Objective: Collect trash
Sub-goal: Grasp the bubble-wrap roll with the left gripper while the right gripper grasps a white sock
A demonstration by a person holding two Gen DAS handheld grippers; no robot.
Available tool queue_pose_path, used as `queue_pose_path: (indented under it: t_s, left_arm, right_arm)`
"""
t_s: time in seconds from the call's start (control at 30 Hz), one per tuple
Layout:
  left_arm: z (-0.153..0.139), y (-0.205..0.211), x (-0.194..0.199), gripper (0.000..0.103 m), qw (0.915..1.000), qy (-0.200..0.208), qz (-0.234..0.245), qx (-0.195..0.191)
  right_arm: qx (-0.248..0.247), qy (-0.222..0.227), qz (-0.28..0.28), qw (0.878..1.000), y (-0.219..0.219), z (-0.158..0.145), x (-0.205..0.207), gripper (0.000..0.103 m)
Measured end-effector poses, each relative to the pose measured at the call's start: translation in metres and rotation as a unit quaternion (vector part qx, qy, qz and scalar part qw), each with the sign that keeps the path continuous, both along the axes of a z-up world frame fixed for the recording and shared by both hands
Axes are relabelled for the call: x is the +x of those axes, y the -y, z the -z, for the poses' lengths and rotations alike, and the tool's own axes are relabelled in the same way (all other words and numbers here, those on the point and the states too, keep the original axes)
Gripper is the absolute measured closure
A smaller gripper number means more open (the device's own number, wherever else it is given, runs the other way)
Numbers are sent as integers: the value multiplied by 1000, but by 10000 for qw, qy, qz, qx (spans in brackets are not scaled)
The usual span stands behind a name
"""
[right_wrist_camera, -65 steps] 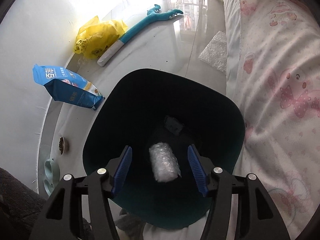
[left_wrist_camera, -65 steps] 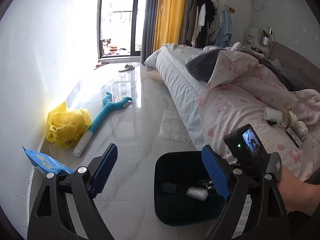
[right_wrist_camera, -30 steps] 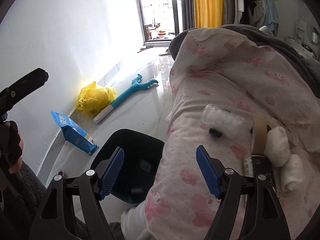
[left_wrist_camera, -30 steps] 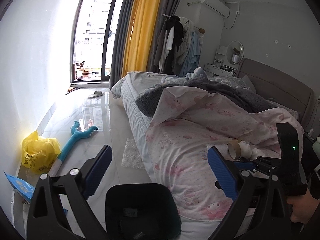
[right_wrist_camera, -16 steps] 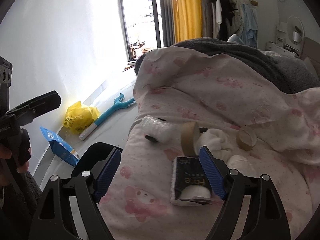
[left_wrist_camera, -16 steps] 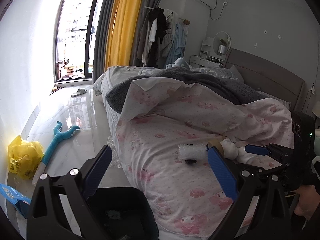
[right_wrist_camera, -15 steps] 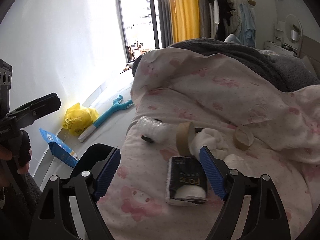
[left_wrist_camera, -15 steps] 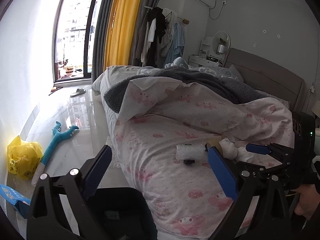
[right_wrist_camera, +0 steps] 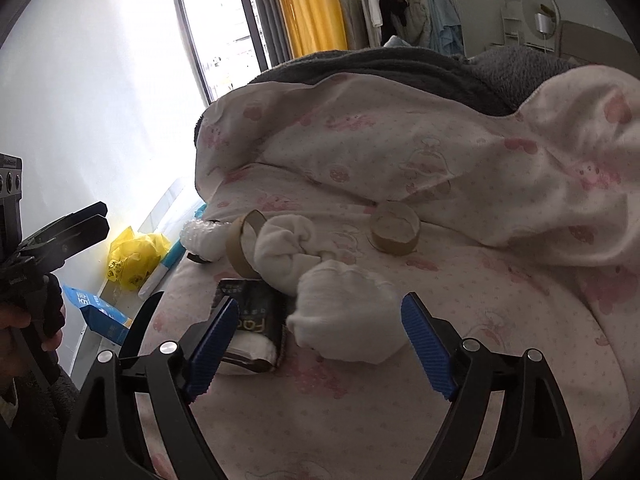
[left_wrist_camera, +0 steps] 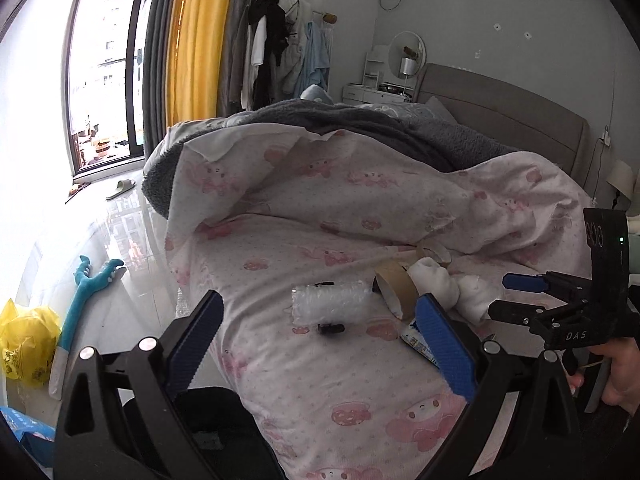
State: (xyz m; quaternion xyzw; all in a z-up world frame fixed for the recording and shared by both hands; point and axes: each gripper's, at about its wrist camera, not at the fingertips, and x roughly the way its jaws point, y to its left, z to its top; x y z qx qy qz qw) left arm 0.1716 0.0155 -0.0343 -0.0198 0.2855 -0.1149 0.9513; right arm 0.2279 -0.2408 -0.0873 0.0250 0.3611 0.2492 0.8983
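Both grippers are now hanging over the pink quilt (right_wrist_camera: 500,280), having swung up and away from the black bin (left_wrist_camera: 216,432) that filled the right wrist view two seconds back. The right gripper (right_wrist_camera: 318,344) is spreading its blue pads wide and holding nothing, and a white sock bundle (right_wrist_camera: 344,312) is lying between them on the quilt. Just to the left of that bundle, a dark wrapper with a white wad in it (right_wrist_camera: 252,328) is sitting partly behind the left pad. Farther out, a second white bundle (right_wrist_camera: 288,252) is touching a cardboard tape ring standing on edge (right_wrist_camera: 244,248), and another tape ring (right_wrist_camera: 394,232) is lying flat near the quilt's fold. The left gripper (left_wrist_camera: 320,348) is likewise gaping wide with nothing in it, pointing at a roll of bubble wrap (left_wrist_camera: 332,304) on the quilt, with a small black object (left_wrist_camera: 331,329) just in front of the roll. Beyond the bed's edge, a yellow bag (left_wrist_camera: 24,344), a teal toy (left_wrist_camera: 84,296) and a blue packet (right_wrist_camera: 100,312) are lying on the shiny floor (left_wrist_camera: 120,240).
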Motion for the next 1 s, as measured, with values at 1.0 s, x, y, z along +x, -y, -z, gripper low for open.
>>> queue_pose_path:
  t_s: [1.0]
  left_arm:
    - [54,19,59,7,9980,-594,-12,-197]
  right_arm:
    - [1079,-553,-243,9923,20,28,39,39]
